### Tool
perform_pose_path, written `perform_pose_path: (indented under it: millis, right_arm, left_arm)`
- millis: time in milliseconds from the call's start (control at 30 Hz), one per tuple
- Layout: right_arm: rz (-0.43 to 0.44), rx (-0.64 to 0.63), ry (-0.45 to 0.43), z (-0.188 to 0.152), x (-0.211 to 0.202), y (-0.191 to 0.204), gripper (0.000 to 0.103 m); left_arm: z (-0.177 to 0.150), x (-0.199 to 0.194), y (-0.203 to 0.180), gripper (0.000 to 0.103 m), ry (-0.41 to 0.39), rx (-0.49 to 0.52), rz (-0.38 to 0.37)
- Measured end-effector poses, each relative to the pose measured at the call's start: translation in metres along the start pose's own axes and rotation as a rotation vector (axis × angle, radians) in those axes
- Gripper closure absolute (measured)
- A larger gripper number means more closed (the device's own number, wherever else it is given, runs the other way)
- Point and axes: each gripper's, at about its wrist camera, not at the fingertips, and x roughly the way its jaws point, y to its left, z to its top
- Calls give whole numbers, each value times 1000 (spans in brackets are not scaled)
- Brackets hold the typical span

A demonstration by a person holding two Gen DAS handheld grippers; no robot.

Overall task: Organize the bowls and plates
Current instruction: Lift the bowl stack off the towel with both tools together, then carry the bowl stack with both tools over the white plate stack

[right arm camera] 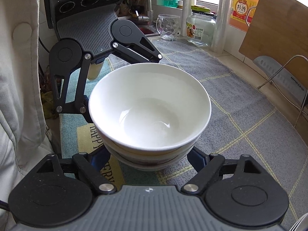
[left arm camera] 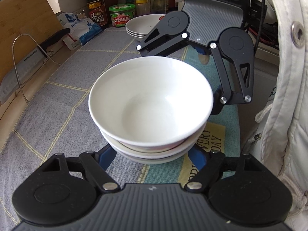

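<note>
A stack of white bowls [left arm camera: 152, 113] stands on the grey checked mat, seen too in the right wrist view [right arm camera: 150, 113]. My left gripper [left arm camera: 154, 155] is spread wide with its blue fingertips [left arm camera: 106, 156] on either side of the stack's base. My right gripper [right arm camera: 152, 156] faces it from the far side, also spread around the base, its blue fingertips [right arm camera: 198, 158] beside the lowest bowl. Each gripper shows in the other's view, left [right arm camera: 100, 44] and right [left arm camera: 202, 38]. A stack of white plates [left arm camera: 143, 27] sits further back.
A soy sauce bottle [left arm camera: 96, 5], a green jar [left arm camera: 122, 15] and a salt bag [left arm camera: 80, 28] line the back. A cleaver in a wire rack [left arm camera: 23, 67] and a cutting board [right arm camera: 275, 28] stand at the side. A glass mug [right arm camera: 168, 28] and a jar [right arm camera: 200, 28] stand by the window.
</note>
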Motion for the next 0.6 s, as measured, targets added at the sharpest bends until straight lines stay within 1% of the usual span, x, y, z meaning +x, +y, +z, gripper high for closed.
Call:
perform_pose_path:
  millis: [333, 600]
  right_arm:
    - [-38, -6, 16, 3, -5, 7, 14]
    - [-72, 9, 34, 3, -29, 6, 14]
  left_arm:
    - [4, -3, -3, 23, -14, 23, 10]
    - [25, -1, -10, 23, -24, 63, 3]
